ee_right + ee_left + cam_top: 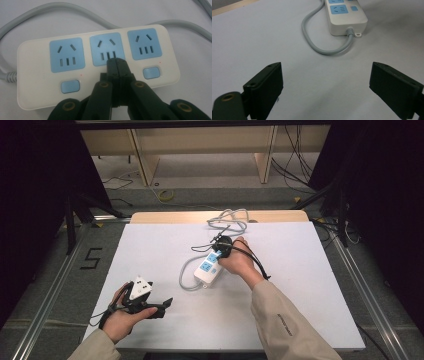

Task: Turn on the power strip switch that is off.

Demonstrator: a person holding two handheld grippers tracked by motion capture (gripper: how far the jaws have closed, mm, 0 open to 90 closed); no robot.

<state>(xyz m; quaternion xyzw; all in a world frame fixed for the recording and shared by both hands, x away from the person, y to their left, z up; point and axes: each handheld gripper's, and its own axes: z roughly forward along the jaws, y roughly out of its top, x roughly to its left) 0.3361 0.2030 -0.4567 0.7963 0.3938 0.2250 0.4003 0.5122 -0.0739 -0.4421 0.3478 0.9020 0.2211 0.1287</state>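
White power strip [209, 269] with blue sockets lying near the surface [310, 285] centre, grey cord [186, 276] looping beside it; right gripper [116, 65] fingers pressed together over the middle socket [107, 49]; left gripper [325, 87] fingers spread wide near the front-left corner, holding nothing

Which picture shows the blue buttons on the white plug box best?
The right gripper view: the power strip sits close, showing two blue buttons under its sockets. The left gripper view shows one button at its top edge. The high view shows the strip too small to see buttons.
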